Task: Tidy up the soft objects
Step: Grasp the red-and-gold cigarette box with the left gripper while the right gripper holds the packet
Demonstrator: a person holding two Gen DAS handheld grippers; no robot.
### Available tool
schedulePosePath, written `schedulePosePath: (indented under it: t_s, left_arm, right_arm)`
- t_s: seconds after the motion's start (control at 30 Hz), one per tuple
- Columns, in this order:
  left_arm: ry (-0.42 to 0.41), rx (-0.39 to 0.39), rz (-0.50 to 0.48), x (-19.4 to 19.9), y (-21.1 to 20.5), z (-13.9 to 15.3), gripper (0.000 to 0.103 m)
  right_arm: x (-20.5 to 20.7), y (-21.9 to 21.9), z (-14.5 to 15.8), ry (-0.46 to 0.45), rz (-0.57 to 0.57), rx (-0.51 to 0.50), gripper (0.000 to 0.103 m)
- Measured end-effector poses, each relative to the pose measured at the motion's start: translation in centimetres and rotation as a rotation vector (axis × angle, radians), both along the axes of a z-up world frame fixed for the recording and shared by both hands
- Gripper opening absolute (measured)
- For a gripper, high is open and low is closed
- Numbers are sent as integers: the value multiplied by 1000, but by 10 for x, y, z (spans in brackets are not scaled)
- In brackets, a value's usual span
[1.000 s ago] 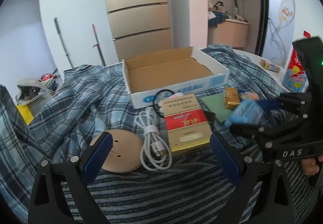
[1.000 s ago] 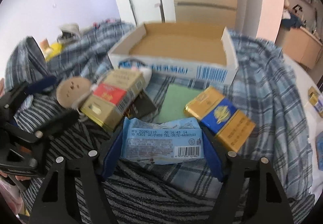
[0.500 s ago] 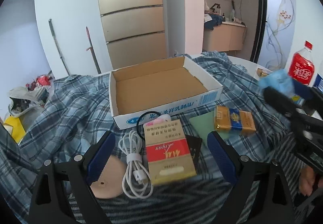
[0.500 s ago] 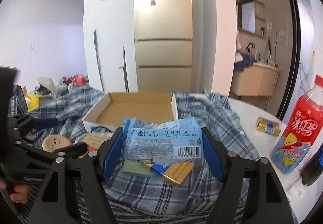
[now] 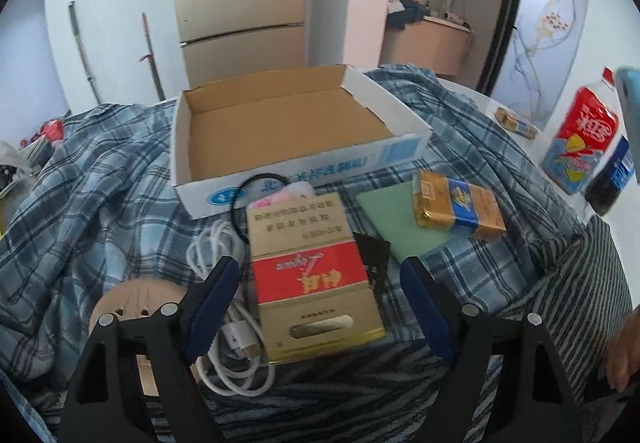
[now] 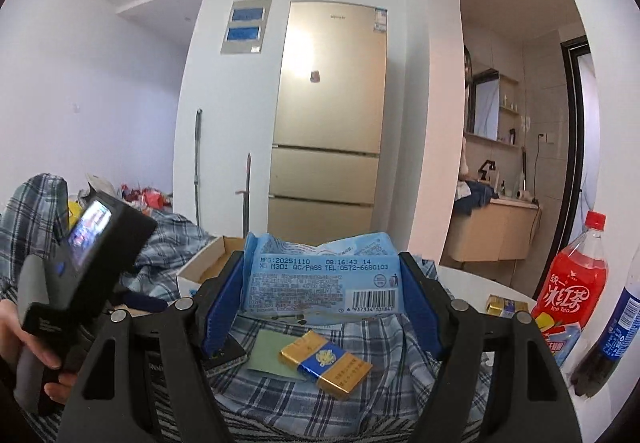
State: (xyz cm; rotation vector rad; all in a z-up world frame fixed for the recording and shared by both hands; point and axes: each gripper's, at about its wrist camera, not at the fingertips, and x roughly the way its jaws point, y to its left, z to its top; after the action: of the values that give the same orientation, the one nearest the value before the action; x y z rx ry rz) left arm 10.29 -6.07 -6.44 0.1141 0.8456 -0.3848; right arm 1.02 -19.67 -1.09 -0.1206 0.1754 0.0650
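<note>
A: Right wrist view: what does the right hand-held gripper (image 6: pixel 322 293) clamp?
B: A pale-blue crinkled plastic tissue packet (image 6: pixel 322 275), raised above the plaid cloth (image 6: pixel 280 391).
A: And the left hand-held gripper (image 5: pixel 316 307)?
B: Closing around a gold-and-red rectangular carton (image 5: pixel 314 279), pads apart from it.

Right claw (image 6: pixel 322 293) grips a blue tissue pack (image 6: pixel 322 275) above the plaid cloth (image 6: pixel 384 335).

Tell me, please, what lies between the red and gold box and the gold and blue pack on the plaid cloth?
In the left wrist view, a flat green sheet and a small black card lie between the red and gold box and the gold and blue pack.
</note>
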Motion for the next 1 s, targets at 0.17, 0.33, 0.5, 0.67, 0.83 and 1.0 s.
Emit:
schedulePosePath:
  t_s: [0.17, 0.33, 0.5, 0.67, 0.83, 1.0]
  left_arm:
    - [-2, -1, -21, -2, -2, 0, 85]
    - [-2, 5, -25, -2, -2, -1, 85]
    - [-16, 14, -30, -4, -3, 0, 85]
    - [-12, 17, -31, -4, -3, 0, 85]
    - [-41, 29, -27, -7, -4, 3, 85]
    - [-51, 41, -29, -8, -7, 3, 85]
  right_arm:
    - [1, -4, -2, 23, 3, 15, 73]
    - [2, -9, 0, 24, -13, 38, 73]
    - [7, -12, -2, 41, -19, 54, 73]
    - [7, -6, -3, 37, -12, 28, 73]
    - [16, -8, -6, 83, -28, 35, 73]
    - [21, -12, -8, 110, -37, 49, 73]
